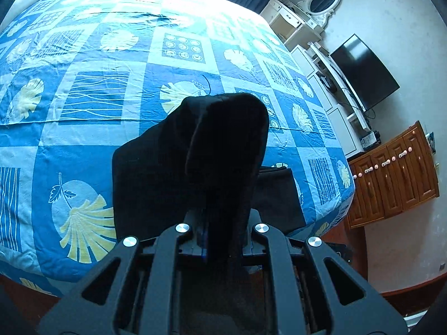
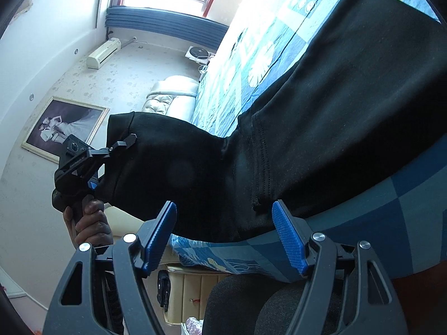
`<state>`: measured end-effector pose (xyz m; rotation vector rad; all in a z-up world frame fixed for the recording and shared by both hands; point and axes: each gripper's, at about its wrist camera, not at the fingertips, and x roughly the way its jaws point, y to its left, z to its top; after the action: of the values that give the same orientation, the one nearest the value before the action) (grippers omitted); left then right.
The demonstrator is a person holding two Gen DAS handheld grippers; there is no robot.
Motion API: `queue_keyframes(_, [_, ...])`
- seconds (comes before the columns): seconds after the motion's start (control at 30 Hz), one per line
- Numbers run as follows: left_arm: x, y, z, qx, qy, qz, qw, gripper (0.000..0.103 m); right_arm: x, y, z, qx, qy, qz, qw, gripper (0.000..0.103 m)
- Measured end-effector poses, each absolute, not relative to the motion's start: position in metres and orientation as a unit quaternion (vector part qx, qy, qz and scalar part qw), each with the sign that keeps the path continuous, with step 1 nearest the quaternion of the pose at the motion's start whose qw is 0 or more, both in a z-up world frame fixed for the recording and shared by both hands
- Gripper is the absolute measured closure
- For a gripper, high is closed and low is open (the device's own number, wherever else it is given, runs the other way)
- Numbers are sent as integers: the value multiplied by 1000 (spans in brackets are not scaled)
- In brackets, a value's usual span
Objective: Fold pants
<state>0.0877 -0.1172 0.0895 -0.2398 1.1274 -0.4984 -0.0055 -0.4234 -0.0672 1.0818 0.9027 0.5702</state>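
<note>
My left tongs [image 1: 205, 240] pinch the black pants [image 1: 195, 162] above the bed [image 1: 83, 83]; my right tongs [image 2: 226, 240] gape empty.

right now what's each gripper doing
left gripper: shut on the black pants, lifting one end off the bed
right gripper: open, holding nothing
</note>
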Motion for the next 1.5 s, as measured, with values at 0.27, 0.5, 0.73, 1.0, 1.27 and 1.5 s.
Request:
queue_keyframes(0.27, [92, -201, 41, -56, 552, -222, 802, 90, -20, -477, -67, 531, 362, 200, 739, 32])
queue_keyframes(0.5, [93, -257, 2, -8, 565, -195, 802, 90, -27, -501, -74, 547, 345, 160, 746, 32])
queue_keyframes(0.73, [91, -284, -30, 32, 567, -160, 808, 90, -30, -516, -77, 547, 336, 137, 754, 32])
queue_keyframes(1.0, [81, -297, -36, 67, 541, -148, 825, 85, -30, -526, -81, 551, 336, 125, 754, 32])
queue_keyframes(1.27, [65, -303, -21, 50, 511, -181, 839, 48, -39, -535, -62, 540, 322, 100, 771, 32])
queue_keyframes(1.5, [34, -265, 15, 21, 463, -192, 865, 14, -34, -526, -36, 502, 326, 105, 794, 32])
